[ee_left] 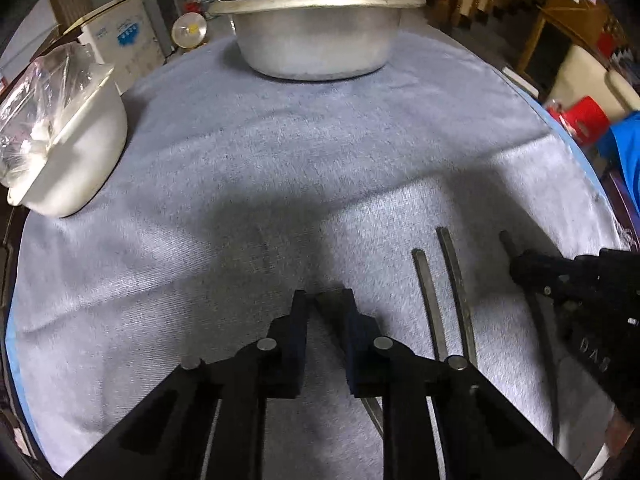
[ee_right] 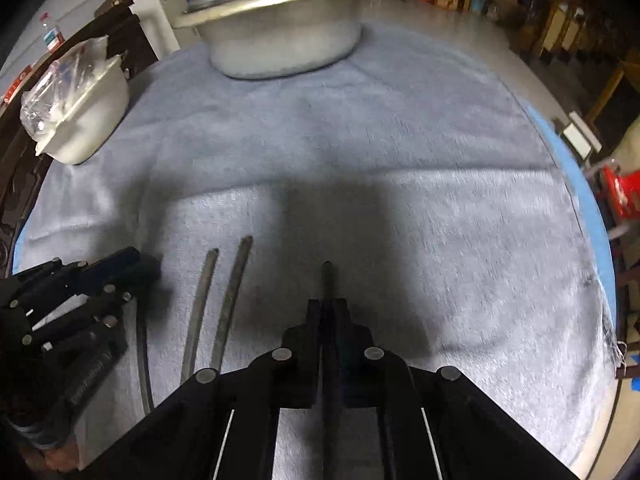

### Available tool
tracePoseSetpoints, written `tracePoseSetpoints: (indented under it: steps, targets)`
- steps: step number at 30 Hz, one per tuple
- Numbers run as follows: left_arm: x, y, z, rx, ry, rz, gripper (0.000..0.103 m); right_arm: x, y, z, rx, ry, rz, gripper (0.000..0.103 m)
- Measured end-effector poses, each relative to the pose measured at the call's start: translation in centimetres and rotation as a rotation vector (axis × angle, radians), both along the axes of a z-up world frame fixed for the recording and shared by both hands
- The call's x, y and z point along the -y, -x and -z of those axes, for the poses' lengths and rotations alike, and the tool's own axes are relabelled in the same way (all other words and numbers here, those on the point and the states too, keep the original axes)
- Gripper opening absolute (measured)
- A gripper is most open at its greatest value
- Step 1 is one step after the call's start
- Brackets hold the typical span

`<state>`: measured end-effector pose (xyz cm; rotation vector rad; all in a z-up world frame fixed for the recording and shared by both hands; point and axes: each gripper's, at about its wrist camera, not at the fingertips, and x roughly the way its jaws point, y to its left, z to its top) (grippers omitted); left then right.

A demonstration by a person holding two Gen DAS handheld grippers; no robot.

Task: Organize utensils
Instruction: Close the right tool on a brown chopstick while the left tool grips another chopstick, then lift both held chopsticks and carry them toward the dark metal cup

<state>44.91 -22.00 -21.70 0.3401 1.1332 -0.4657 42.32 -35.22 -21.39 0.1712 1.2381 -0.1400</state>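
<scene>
My left gripper (ee_left: 324, 300) hangs over the grey-blue towel cloth (ee_left: 280, 160) that covers the table, its jaws only a little apart, and I see nothing between them. My right gripper (ee_right: 327, 308) is closed tight on a thin dark metal utensil handle (ee_right: 327, 276), whose end sticks out just past the fingertips, towards the pot.

Between my two grippers, two flat grey metal utensil handles (ee_right: 218, 304) lie side by side on the cloth, close together but apart, both pointing towards the pot. One more thin dark curved utensil (ee_right: 143, 360) lies under my left gripper in the right wrist view; most of it is hidden.

The cloth between the utensils and the pot is in shadow. At the far edge stands a round aluminium pot with its lid on (ee_left: 316, 20). Left of the pot, well apart from it, a white plastic bowl (ee_left: 80, 160) holds a crumpled clear plastic bag (ee_left: 36, 100).
</scene>
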Motion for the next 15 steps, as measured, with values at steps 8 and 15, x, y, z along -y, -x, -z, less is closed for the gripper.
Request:
tracePoseSetpoints:
  steps: [8,15]
  targets:
    - [-0.3,-0.7,0.1,-0.002,0.011,-0.014,0.022,-0.6,-1.3,-0.1,-0.031,0.045,-0.047,0.009]
    - [-1.3,0.3,0.0,0.012,0.065,-0.031,0.006,-0.2,0.2,-0.4,0.051,-0.027,-0.026,0.006]
